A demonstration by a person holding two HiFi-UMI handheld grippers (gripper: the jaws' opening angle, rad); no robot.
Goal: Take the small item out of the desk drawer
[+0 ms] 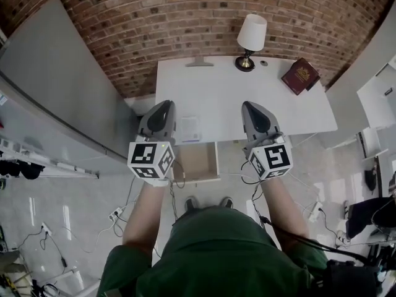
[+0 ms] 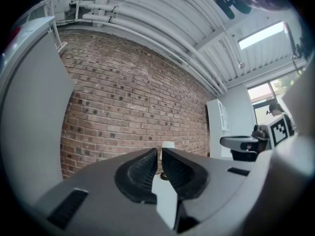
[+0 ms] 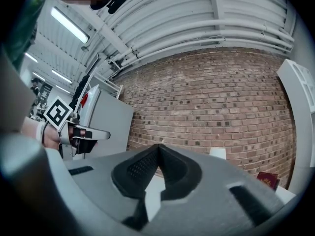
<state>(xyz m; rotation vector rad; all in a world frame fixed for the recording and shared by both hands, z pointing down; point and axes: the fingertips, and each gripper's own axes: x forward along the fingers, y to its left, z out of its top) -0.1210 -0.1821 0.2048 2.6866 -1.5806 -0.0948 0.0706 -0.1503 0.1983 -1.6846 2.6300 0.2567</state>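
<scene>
Left gripper [image 1: 162, 109] is hovering above and left of the drawer [image 1: 197, 163], jaws nearly together with only a thin slit, gripping nothing. Right gripper [image 1: 252, 109] is hovering right of the drawer, jaws closed tip to tip, also empty. Both are pointing toward the brick wall, apparently held clear of the drawer opening. The drawer is standing pulled out, and its visible floor is showing no small item. A flat white thing [image 1: 190, 130] is lying on the desk [image 1: 247, 91] just behind the drawer. Whether it is the item cannot be told.
</scene>
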